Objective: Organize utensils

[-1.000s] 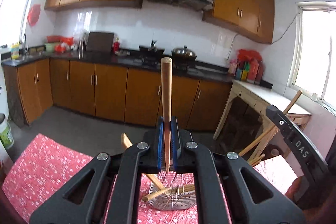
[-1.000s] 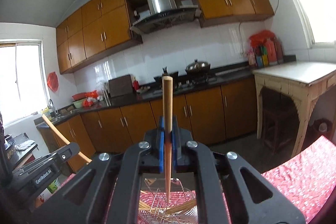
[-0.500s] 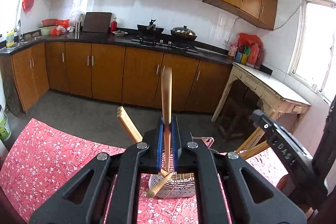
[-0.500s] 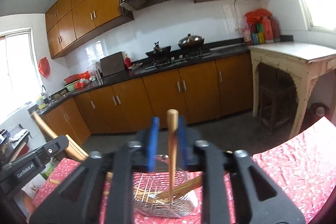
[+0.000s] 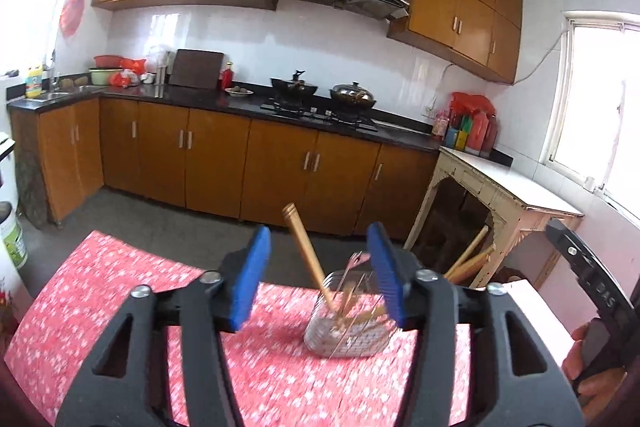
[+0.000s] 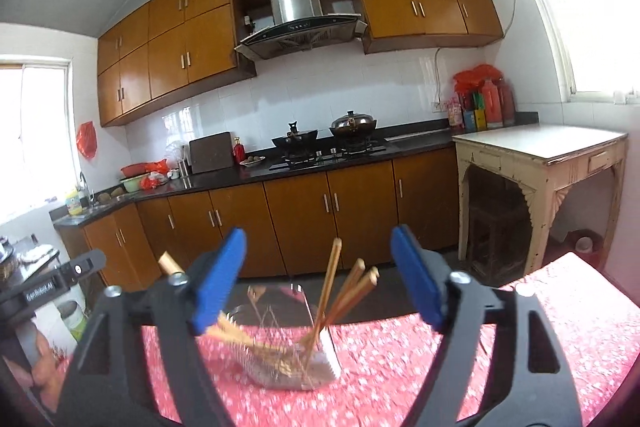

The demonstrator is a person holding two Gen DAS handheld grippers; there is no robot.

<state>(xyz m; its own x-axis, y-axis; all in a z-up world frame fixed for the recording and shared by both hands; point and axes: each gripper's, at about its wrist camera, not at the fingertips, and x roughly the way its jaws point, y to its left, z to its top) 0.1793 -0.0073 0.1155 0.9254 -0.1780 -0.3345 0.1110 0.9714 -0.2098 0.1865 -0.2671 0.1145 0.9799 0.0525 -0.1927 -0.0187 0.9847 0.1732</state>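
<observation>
A wire utensil basket [image 5: 346,331] stands on the red flowered tablecloth [image 5: 120,287] and holds several wooden utensils; it also shows in the right wrist view [image 6: 288,347]. One wooden stick [image 5: 308,259] leans left out of it. Others [image 6: 348,291] lean right. My left gripper [image 5: 320,275] is open and empty, just in front of and above the basket. My right gripper [image 6: 320,283] is open and empty, also above the basket. Each gripper's black body shows at the other view's edge.
Brown kitchen cabinets [image 5: 216,163] and a black counter with pots [image 5: 352,95] run along the far wall. A worn cream side table [image 6: 540,163] stands at the right. A white bucket [image 5: 12,239] sits on the floor at the left.
Both grippers were shut on upright wooden sticks. Both have opened and the sticks now lean in the basket. Both grippers have pulled back slightly.
</observation>
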